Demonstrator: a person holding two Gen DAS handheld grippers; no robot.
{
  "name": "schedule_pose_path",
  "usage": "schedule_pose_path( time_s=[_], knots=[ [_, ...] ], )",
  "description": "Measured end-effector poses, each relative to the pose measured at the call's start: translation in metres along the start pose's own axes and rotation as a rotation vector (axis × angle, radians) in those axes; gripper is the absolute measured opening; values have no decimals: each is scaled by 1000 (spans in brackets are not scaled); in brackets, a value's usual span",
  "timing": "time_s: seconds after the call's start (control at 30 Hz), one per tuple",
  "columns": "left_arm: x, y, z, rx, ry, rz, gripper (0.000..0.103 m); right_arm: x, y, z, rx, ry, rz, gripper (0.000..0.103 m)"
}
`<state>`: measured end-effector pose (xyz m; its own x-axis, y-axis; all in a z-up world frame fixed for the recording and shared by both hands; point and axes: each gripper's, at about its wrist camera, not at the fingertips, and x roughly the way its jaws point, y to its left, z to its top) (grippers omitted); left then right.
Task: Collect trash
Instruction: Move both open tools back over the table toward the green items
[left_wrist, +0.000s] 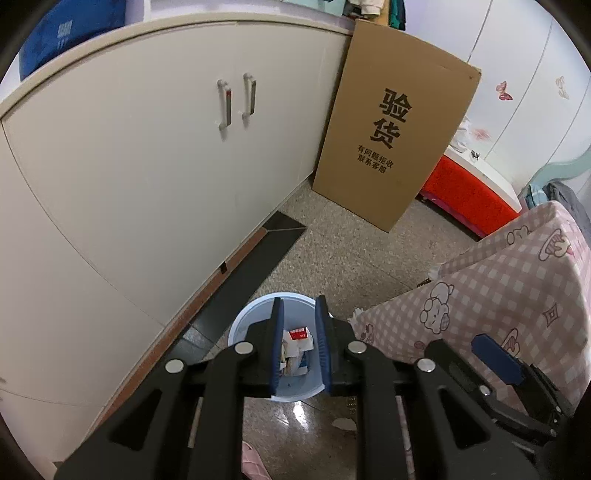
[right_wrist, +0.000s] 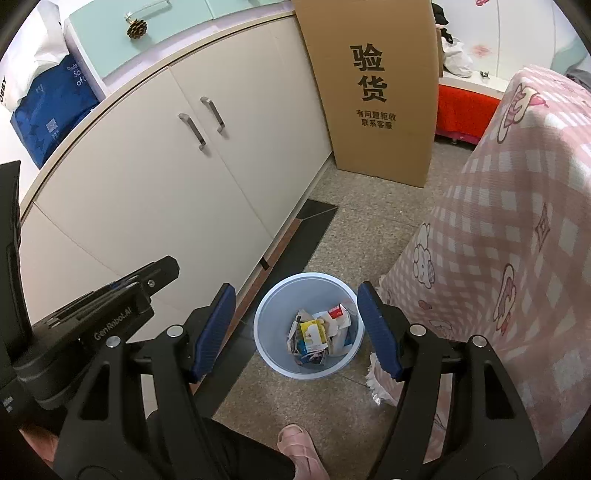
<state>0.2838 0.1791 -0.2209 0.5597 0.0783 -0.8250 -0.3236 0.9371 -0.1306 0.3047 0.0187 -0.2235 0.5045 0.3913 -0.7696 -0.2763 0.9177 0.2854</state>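
Directly below and ahead of both grippers, a pale blue wastebasket (right_wrist: 308, 326) stands on the speckled stone floor (right_wrist: 369, 236), between the cream cabinet (right_wrist: 155, 192) on the left and a bed draped in a pink checked cover (right_wrist: 517, 229) on the right. It holds trash (right_wrist: 319, 334): crumpled paper, a small yellow and white carton, and a white pack with a red label. I hold the right gripper (right_wrist: 297, 328) with its blue pads spread wide, empty, and in its view the basket's round mouth sits squarely between the two fingers. The left gripper (left_wrist: 299, 341) is narrower but still parted, with nothing between its pads; through the gap I see the red-labelled pack and part of the basket rim (left_wrist: 258, 302). Neither gripper touches the basket; both hover above it. The basket stands upright with its opening facing up, so it has no long axis to align to, only a rim. My judgement is that the right gripper, centred over the opening, is better placed to come down on it. A tall cardboard box (right_wrist: 380, 92) leans against the far end of the cabinet, well apart from the basket.
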Motion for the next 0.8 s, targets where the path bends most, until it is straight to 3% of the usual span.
schedule_pose_path(
  time_s=[0.13, 0.2, 0.27, 0.47, 0.8],
  knots=[
    [-6, 4, 0, -20, 0, -1, 23, -7, 3, 1, -6, -9, 6, 68],
    [-11, 7, -1, -28, -8, 3, 37, -13, 5, 2, -6, -16, 12, 68],
    [-17, 8, -1, -33, -17, 4, 43, -21, 5, 3, -6, -28, 19, 68],
    [-47, 4, 0, -35, -55, -24, 55, -62, 6, 7, -14, -93, 22, 69],
    [-122, -45, -3, 25, -159, -122, 74, -152, -28, 8, 27, -230, 3, 71]
  ],
)
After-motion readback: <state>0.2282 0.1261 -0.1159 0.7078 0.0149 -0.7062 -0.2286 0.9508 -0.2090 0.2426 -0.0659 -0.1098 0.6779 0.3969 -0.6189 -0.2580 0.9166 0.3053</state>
